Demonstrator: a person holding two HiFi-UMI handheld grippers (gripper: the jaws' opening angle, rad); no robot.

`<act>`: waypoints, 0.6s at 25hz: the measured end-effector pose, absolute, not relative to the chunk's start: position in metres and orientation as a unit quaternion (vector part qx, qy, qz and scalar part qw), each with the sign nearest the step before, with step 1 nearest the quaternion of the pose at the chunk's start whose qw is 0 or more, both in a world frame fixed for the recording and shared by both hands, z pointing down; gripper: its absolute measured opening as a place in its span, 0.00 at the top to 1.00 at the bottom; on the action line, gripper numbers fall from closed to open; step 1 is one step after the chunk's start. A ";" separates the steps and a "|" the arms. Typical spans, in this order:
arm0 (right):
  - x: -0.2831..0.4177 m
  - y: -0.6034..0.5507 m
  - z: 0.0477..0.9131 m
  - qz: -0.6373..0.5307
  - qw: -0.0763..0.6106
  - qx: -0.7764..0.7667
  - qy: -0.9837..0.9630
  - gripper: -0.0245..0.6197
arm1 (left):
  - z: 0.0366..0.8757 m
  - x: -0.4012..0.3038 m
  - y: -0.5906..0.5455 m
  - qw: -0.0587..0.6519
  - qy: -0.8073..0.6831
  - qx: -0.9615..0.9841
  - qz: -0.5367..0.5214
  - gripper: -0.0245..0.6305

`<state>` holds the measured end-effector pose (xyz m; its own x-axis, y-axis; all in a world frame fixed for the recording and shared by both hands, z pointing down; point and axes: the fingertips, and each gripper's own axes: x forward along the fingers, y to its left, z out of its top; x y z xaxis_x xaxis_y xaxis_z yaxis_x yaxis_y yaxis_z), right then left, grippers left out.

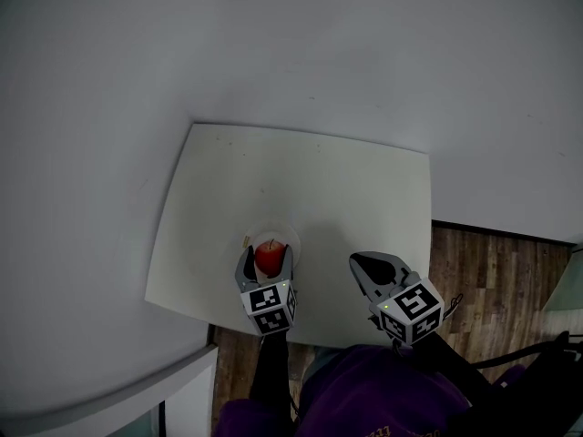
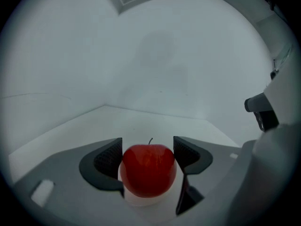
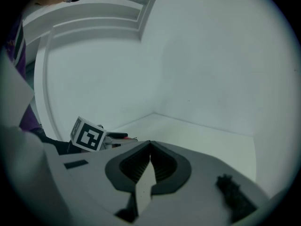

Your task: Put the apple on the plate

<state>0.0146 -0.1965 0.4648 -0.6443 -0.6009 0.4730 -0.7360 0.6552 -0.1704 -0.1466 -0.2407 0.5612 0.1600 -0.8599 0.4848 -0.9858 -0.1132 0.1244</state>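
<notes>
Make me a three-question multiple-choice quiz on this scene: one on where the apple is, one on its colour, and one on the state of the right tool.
1. Where is the apple?
A. Between the right tool's jaws.
B. Between the left tool's jaws, over the white plate.
C. Beside the plate, away from both tools.

2. What colour is the apple?
A. Green.
B. Red.
C. Yellow.

3. How do the right tool's jaws stand?
A. Wide apart.
B. Clamped on the plate.
C. Together, with nothing between them.

Answers:
1 B: the left gripper view shows a pad against each side of the apple, with the plate's white beneath.
2 B: it reads red in both views.
3 C: the right gripper view shows the pads meeting, with nothing held.
</notes>
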 end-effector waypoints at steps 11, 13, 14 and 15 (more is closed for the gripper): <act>0.026 -0.207 0.468 0.183 0.197 0.394 -0.879 0.95 | 0.565 -0.142 -0.264 0.212 -0.625 0.737 0.146 0.43; 0.027 -0.208 0.469 0.184 0.197 0.396 -0.878 0.95 | 0.566 -0.142 -0.266 0.210 -0.624 0.738 0.148 0.43; 0.028 -0.208 0.469 0.184 0.197 0.397 -0.877 0.95 | 0.566 -0.141 -0.266 0.210 -0.624 0.738 0.148 0.43; 0.028 -0.209 0.469 0.184 0.197 0.397 -0.877 0.95 | 0.567 -0.141 -0.267 0.211 -0.624 0.738 0.147 0.43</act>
